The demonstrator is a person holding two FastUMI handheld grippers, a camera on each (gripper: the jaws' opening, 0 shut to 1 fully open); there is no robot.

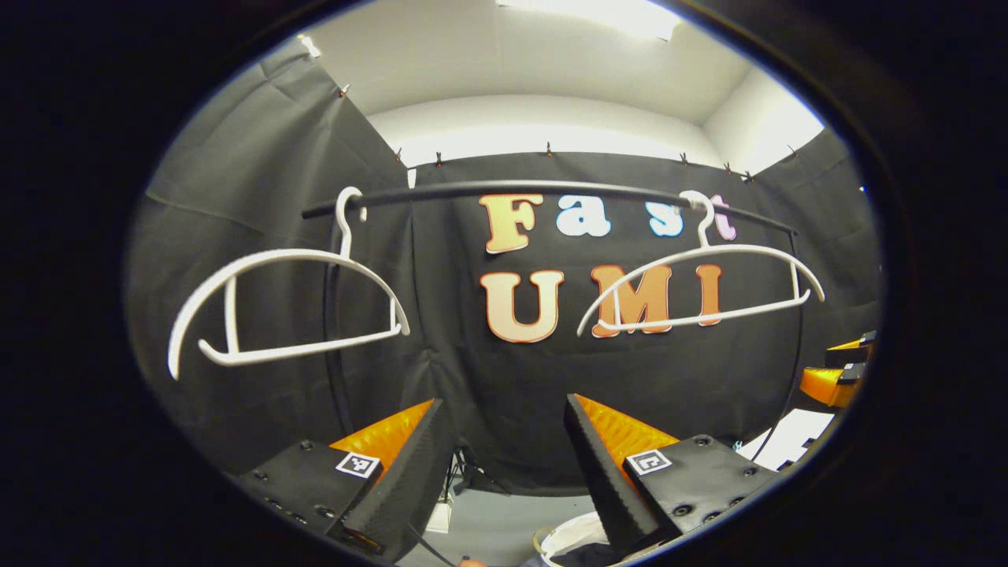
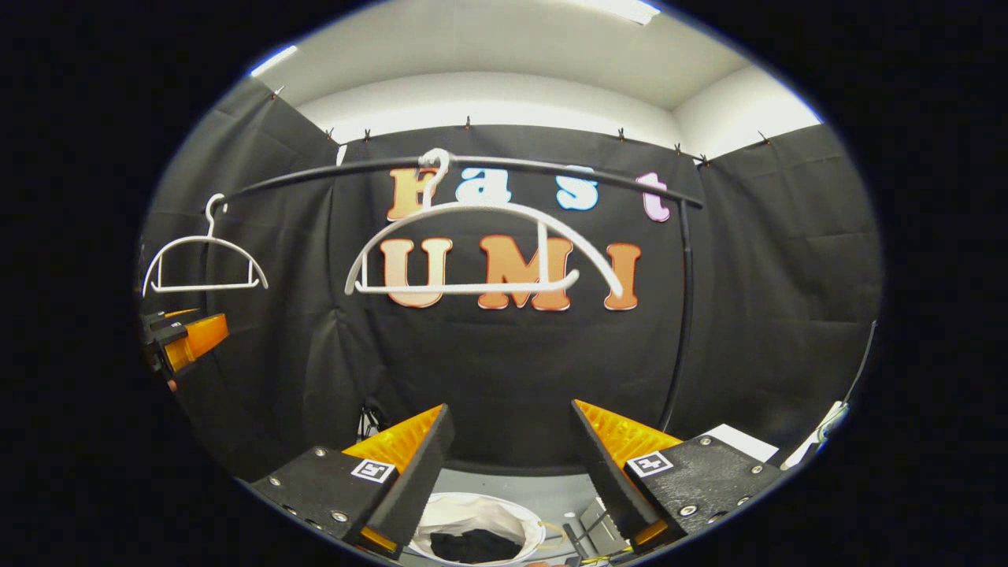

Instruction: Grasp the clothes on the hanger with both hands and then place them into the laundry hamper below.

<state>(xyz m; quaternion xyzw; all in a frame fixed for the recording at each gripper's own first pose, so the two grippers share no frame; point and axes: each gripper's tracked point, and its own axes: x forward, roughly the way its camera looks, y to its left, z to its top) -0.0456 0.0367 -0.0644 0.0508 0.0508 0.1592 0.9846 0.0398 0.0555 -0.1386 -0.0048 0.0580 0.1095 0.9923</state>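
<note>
White plastic hangers, both bare, hang off the black rail (image 1: 551, 189); that rail is my landmark. In the left gripper view, one hanger (image 1: 287, 303) hooks on near the rail's left end and the other hanger (image 1: 701, 287) near its right end. In the right gripper view the near hanger (image 2: 480, 252) hooks at about the rail's (image 2: 472, 164) middle, and the far hanger (image 2: 205, 264) hangs off to the left of it.

My left gripper (image 1: 500, 465) is below the rail, fingers spread wide apart, nothing between them. My right gripper (image 2: 512, 468) is also below the rail, fingers spread wide, holding nothing. In the left gripper view, my right gripper shows as a sliver well below the rail's right end (image 1: 839, 370); in the right gripper view, my left gripper shows below the far hanger (image 2: 185, 339).

Clothes: a dark garment (image 2: 472, 545) lies inside the laundry hamper (image 2: 504, 512), which has a white lining and sits on the floor straight below the rail, seen between my right gripper's fingers. In the left gripper view the hamper rim (image 1: 571, 534) peeks in beside my left gripper's right finger, well under the rail. I cannot tell what kind of garment it is.

The rail's upright pole (image 2: 683, 315) drops down from its right end.
</note>
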